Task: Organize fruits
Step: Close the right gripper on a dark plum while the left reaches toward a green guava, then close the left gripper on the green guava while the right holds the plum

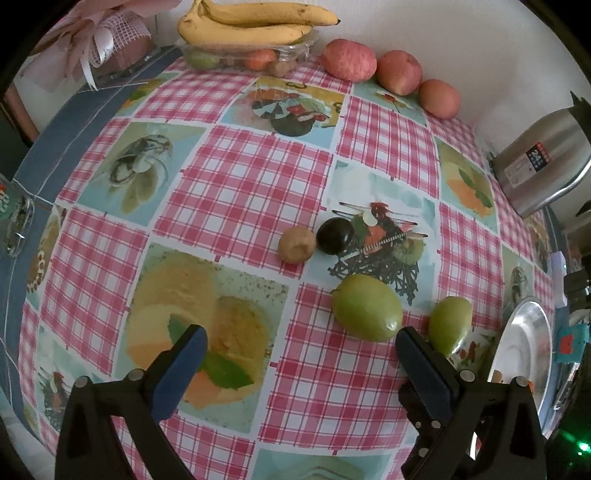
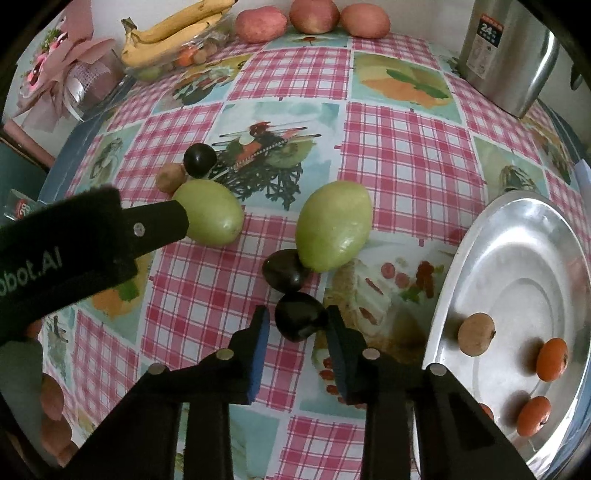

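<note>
The right gripper [image 2: 297, 323] points steeply down at the table, its blue-padded jaws drawn in on a small dark round fruit [image 2: 300, 316], a plum or large grape by its look, which sits pinched between the pads just above the checked tablecloth [image 2: 406, 166]. A second dark fruit [image 2: 285, 269] lies just beyond it, touching the lower end of a green oval fruit [image 2: 334, 225]. A steel plate [image 2: 517, 236] rests at the table's right edge, close to the gripped fruit; it holds a tan round fruit [image 2: 475, 334] and two small orange ones [image 2: 552, 359] [image 2: 533, 415].

The left gripper [image 1: 301, 339] also tilts steeply downward over the cloth, its jaws spread wide with nothing between them. Its right finger [image 1: 424, 365] stands just beside a second green fruit [image 1: 366, 307], without a clear touch. Further toward the middle of the table lie a third dark fruit [image 1: 335, 235] and a small brown fruit [image 1: 296, 244], touching each other.

Along the far edge, against the wall, three red apples [image 1: 349, 59] stand in a row. Left of them a clear plastic tray [image 1: 251, 55] carries a bunch of bananas [image 1: 251, 22] on top of smaller fruit. A wrapped pink bouquet [image 1: 99, 48] fills the far left corner, and a steel kettle [image 1: 543, 162] stands near the far right corner.
</note>
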